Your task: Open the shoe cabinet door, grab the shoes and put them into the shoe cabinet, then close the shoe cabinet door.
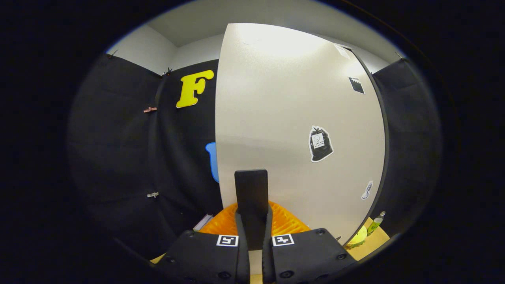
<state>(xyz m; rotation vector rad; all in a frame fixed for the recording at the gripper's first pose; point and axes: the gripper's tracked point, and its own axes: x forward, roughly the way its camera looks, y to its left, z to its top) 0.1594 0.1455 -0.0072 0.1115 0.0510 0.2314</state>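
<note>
Facing the shoe cabinet door [292,118] from very near, I keep the gripper [251,189] clenched, fingers together, grasping nothing that I can make out. I cannot tell if the door is fully closed. I judge this is either the start or the final closing.

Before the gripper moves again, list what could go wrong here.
1. The gripper has its fingers closed together right against the door; pushing harder could scrape the panel or its stickers.
2. With the fingers shut and pressed flat, nothing grips the door, so they may slide off its left edge.
3. A bottle and a yellow item stand near the door's lower right corner; a swing that way might knock them.
</note>
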